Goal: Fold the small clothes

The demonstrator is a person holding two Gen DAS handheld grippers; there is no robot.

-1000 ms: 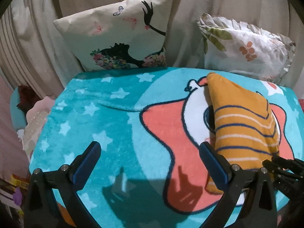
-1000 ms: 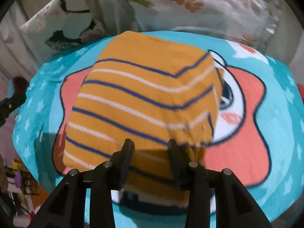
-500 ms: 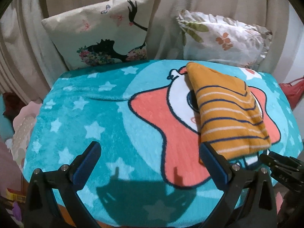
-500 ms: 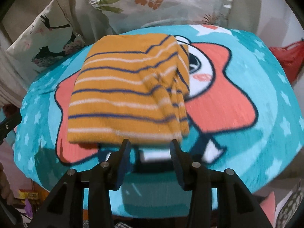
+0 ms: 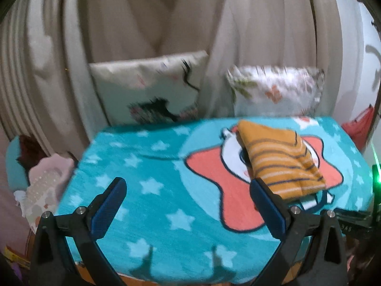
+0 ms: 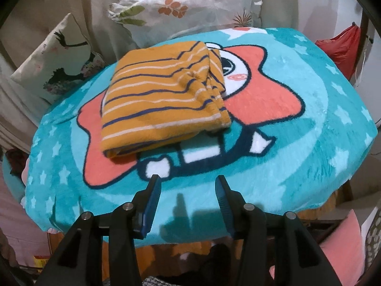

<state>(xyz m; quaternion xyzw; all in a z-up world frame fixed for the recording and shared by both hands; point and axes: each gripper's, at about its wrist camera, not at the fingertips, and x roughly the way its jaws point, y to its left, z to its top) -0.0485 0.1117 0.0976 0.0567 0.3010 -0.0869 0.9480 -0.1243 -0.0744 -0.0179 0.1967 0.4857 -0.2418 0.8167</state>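
An orange garment with navy and white stripes [image 6: 164, 100] lies folded into a compact rectangle on the teal star blanket [image 6: 297, 143]. It also shows at the right in the left wrist view [image 5: 283, 164]. My right gripper [image 6: 188, 183] is open and empty, hovering near the blanket's front edge, apart from the garment. My left gripper [image 5: 188, 188] is wide open and empty, above the blanket's front left part, left of the garment.
Two cushions lean at the back: a silhouette-print one [image 5: 154, 95] and a floral one [image 5: 276, 93], with beige curtains [image 5: 147, 19] behind. A red bag [image 6: 343, 47] hangs at the right. Soft items [image 5: 42, 178] lie left of the blanket.
Both grippers have pulled back and up from the garment. The right gripper has let go of it and opened wider; the folded garment stays on the blanket.
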